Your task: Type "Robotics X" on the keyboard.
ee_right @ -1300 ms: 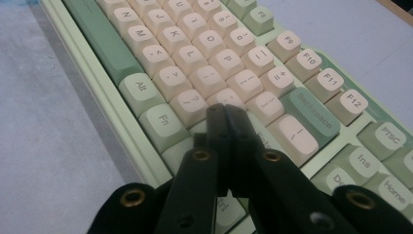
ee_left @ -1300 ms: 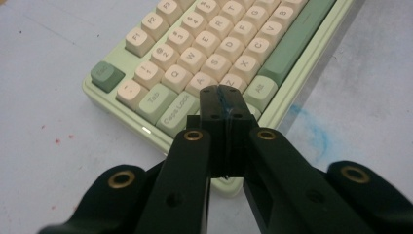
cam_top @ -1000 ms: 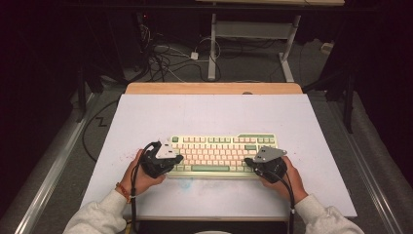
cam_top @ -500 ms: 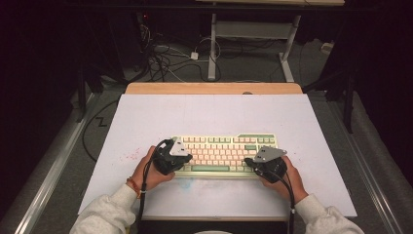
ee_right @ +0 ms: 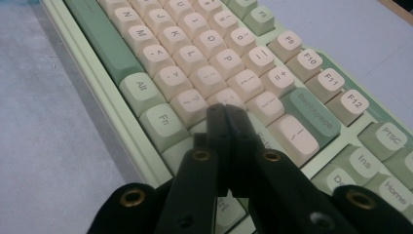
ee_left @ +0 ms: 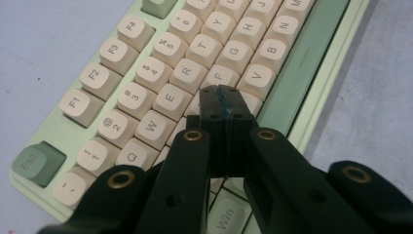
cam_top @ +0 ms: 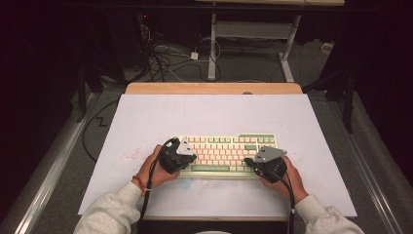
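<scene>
While both hands rest at the near edge of the white table (cam_top: 146, 117), the keyboard (cam_top: 221, 153) lies flat near the table's front middle, pale green case, cream keys, green spacebar toward the person. Left gripper (cam_top: 176, 157) sits over the keyboard's left end; in the left gripper view its jaws are pressed fully together, nothing between them, tips (ee_left: 224, 100) just over the keys near D/F, contact with a keycap can't be told. Right gripper (cam_top: 265, 163) is over the keyboard's right end; in the right gripper view the jaws are also closed tight and empty, tips (ee_right: 225, 114) above the keys near the Enter (ee_right: 265, 135) row, beside Backspace (ee_right: 311, 114). Pink specks (cam_top: 131, 155) mark the table left of the keyboard.
</scene>
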`<action>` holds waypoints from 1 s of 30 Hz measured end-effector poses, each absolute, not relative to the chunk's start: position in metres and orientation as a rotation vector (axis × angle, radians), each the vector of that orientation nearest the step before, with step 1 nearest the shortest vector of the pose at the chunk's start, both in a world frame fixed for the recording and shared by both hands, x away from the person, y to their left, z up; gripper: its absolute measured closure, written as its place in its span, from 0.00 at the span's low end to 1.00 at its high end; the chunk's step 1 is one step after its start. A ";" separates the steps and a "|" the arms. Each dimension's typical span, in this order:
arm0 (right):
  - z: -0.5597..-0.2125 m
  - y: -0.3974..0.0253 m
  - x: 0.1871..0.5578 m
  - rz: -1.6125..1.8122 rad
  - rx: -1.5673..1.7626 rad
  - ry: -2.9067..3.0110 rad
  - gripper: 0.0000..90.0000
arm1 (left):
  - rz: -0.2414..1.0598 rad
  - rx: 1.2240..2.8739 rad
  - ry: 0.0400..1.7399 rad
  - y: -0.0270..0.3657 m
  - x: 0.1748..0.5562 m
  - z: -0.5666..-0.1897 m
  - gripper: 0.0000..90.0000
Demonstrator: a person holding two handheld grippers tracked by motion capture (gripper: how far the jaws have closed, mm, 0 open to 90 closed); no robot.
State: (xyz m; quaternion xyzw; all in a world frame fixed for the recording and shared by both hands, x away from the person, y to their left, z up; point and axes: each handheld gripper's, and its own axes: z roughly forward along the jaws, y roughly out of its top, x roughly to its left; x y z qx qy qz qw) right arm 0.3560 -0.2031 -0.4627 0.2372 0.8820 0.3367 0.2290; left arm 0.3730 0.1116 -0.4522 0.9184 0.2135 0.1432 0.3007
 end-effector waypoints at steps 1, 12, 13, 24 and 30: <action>-0.463 -0.203 0.356 0.926 0.653 2.428 1.00 | 0.376 2.439 0.564 0.111 0.373 -0.452 0.97; -0.463 -0.203 0.356 0.926 0.652 2.427 1.00 | 0.385 2.447 0.566 0.111 0.373 -0.453 0.96; -0.463 -0.203 0.356 0.927 0.653 2.426 1.00 | 0.385 2.447 0.566 0.111 0.373 -0.453 0.97; -0.463 -0.203 0.356 0.924 0.650 2.424 1.00 | 0.392 2.453 0.562 0.111 0.372 -0.453 0.96; -0.463 -0.203 0.356 0.923 0.649 2.424 1.00 | 0.395 2.456 0.560 0.111 0.372 -0.453 0.96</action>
